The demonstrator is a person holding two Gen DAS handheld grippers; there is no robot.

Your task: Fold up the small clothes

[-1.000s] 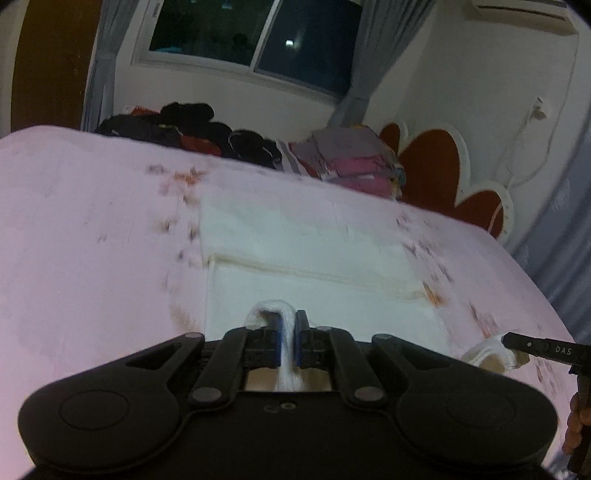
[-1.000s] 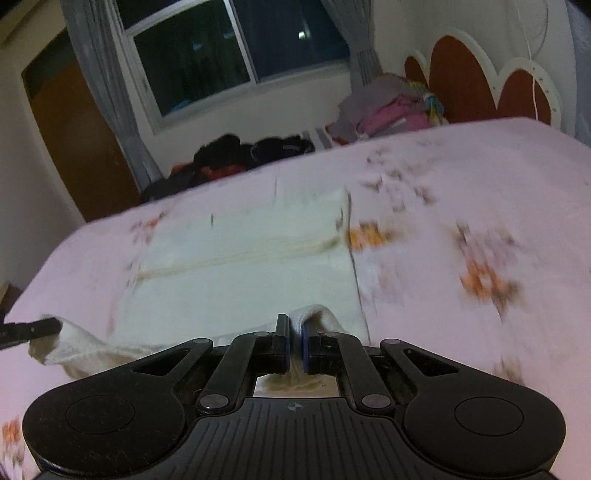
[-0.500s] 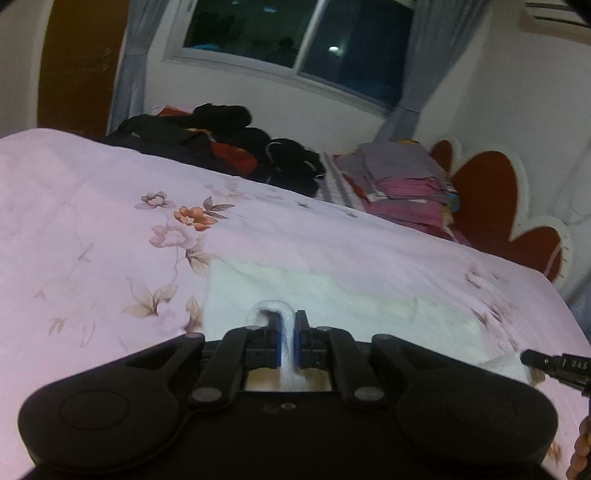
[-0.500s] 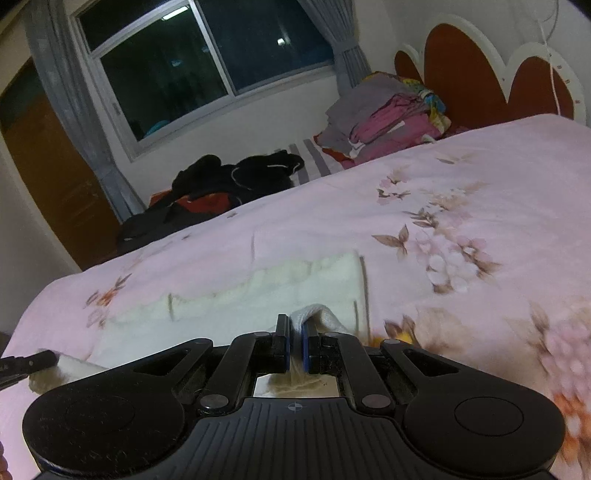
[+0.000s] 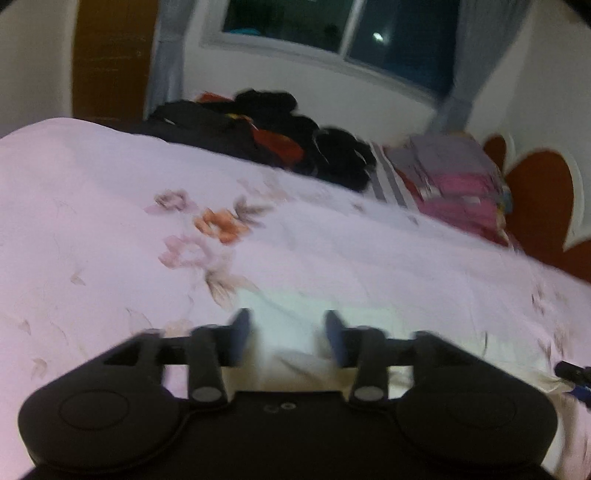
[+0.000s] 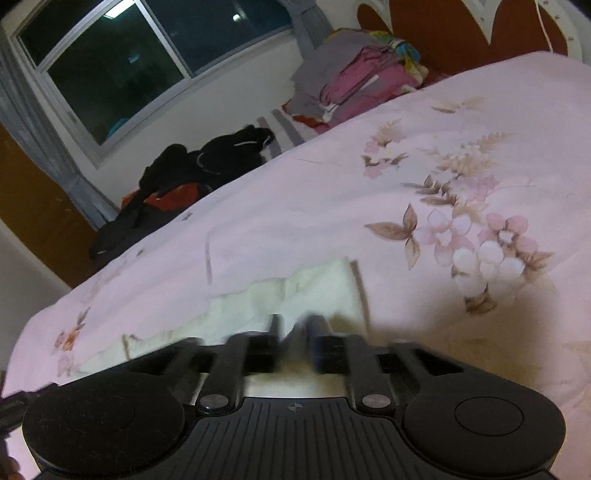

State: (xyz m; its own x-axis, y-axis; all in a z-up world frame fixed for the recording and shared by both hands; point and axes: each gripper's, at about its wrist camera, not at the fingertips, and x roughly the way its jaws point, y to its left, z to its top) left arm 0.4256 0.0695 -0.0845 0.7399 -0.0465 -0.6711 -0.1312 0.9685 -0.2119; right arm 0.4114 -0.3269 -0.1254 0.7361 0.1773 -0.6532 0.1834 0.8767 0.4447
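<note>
A white cloth [image 5: 291, 332] lies folded on the pink flowered bedspread [image 5: 110, 229]. In the left wrist view my left gripper [image 5: 288, 332] is open, its jaws wide apart just above the cloth's near edge, holding nothing. In the right wrist view the cloth [image 6: 295, 291] lies right in front of my right gripper [image 6: 295, 328]. Its jaws stand a small gap apart and are blurred; white cloth shows between them. The tip of the right gripper shows at the right edge of the left wrist view [image 5: 572, 371].
A heap of dark clothes [image 5: 280, 136] and a stack of folded pink and grey clothes [image 5: 454, 181] lie at the far side of the bed, under the window [image 5: 332, 22]. A red and white headboard [image 5: 535, 206] stands at the right.
Both grippers carried the cloth's near edge forward over the rest. The left gripper has opened wide and let go. The right jaws have parted a little.
</note>
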